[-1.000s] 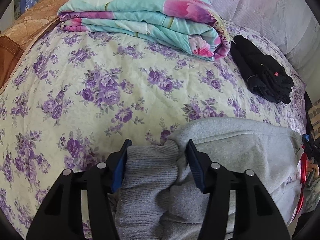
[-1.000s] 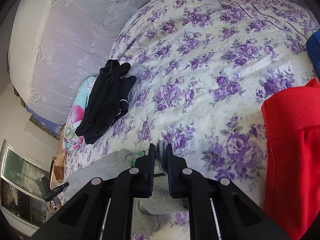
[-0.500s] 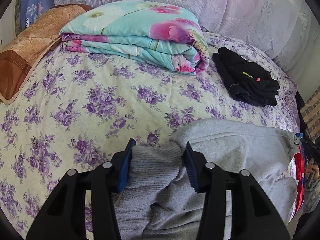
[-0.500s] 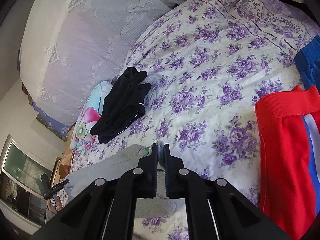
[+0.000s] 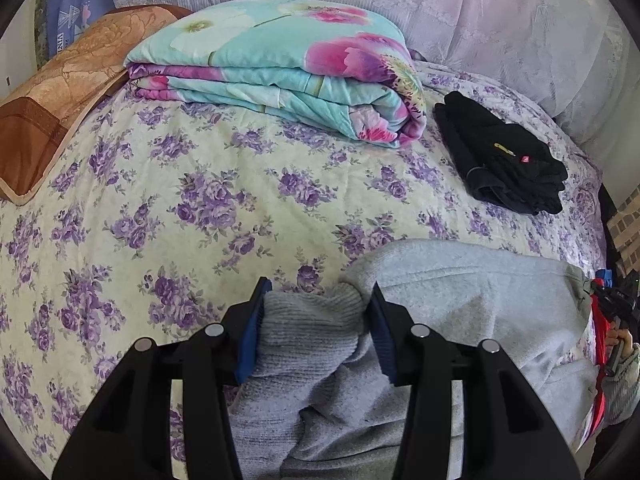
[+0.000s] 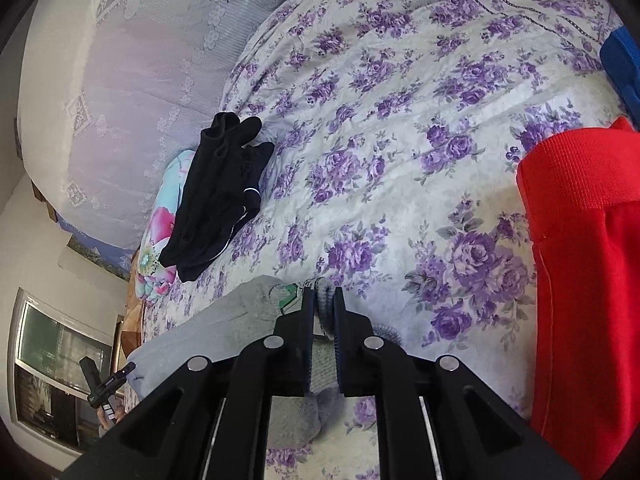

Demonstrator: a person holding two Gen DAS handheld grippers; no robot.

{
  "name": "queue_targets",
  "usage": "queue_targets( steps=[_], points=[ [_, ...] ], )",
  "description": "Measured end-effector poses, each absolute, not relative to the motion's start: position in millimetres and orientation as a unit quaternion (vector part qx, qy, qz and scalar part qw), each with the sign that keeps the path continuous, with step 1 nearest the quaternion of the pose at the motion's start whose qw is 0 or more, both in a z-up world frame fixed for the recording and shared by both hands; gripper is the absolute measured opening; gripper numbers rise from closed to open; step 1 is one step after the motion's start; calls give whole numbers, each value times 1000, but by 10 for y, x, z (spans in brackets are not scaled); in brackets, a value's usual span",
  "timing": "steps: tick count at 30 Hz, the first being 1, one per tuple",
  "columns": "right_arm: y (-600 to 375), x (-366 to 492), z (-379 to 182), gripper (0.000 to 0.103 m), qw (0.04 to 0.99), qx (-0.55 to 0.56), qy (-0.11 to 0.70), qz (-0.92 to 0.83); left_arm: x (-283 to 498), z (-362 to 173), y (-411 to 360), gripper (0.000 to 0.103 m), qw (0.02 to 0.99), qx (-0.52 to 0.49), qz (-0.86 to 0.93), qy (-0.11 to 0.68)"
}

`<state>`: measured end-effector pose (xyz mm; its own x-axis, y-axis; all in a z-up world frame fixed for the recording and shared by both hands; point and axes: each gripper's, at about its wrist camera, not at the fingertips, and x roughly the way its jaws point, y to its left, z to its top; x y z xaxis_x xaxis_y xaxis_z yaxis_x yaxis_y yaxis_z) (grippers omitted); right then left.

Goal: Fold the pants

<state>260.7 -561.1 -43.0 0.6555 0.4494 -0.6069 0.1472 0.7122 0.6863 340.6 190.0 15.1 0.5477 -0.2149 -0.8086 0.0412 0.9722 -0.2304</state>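
Grey sweatpants (image 5: 460,292) lie on a bed with a purple-flowered cover (image 5: 200,200). My left gripper (image 5: 316,308) is shut on a bunched ribbed grey cuff (image 5: 308,332), which fills the gap between the blue pads. In the right wrist view my right gripper (image 6: 322,300) is shut on another ribbed edge of the grey pants (image 6: 224,320), jaws nearly closed, with the fabric trailing to the left. Both hold the cloth just above the bed.
A folded teal and pink floral quilt (image 5: 280,68) and a brown pillow (image 5: 52,92) lie at the far side. Folded black clothes (image 5: 504,160) (image 6: 220,192) lie beside the quilt. Red pants (image 6: 584,264) and a blue garment (image 6: 624,64) lie at the right.
Both grippers have lifted and pulled back with the grey fabric still held. More of the quilt, pillow and wall shows in the left view. The right view has swung over the bed.
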Motion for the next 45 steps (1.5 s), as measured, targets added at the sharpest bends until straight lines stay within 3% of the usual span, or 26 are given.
queue_targets(
  steps=[1,3,6,9,19,27,33,35,36,37,39,41,42,45],
  points=[
    [-5611,2640,-458,36,830,371,406,95,3423,135,1900,46,874,-93,-71,472],
    [-5579,2690,-490,41,832,364,408,93,3453,107,1905,46,872,-97,-67,476],
    [-5484,2684,-427,13,850,336,396,86,3480,86,1920,46,869,-106,-61,479],
    [-5470,2527,-216,7,867,325,367,90,3435,161,1925,46,873,-111,-65,470],
    [-5601,1298,321,6,893,340,281,90,2746,573,2061,44,897,-136,-119,403],
    [-5548,159,-65,6,886,363,276,86,1840,370,2237,44,895,-156,-138,394],
    [-5561,-183,-357,6,875,395,269,72,1421,48,2283,47,881,-179,-140,414],
    [-5557,-232,-373,6,872,403,266,75,1324,51,2280,50,883,-183,-133,411],
    [-5537,-254,-378,6,870,406,267,80,1282,61,2281,59,883,-187,-132,409],
    [-5516,-272,-380,10,867,410,268,84,1221,72,2285,71,883,-195,-132,405],
    [-5452,-312,-402,11,860,422,269,95,1094,73,2323,83,882,-223,-127,396],
    [-5393,-329,-429,29,854,434,272,95,1002,49,2355,84,873,-257,-139,392],
    [-5367,-327,-434,43,851,440,272,98,978,44,2360,84,868,-272,-143,391],
    [-5236,-290,-457,48,839,453,281,110,988,82,2324,84,853,-314,-163,385]
  ],
)
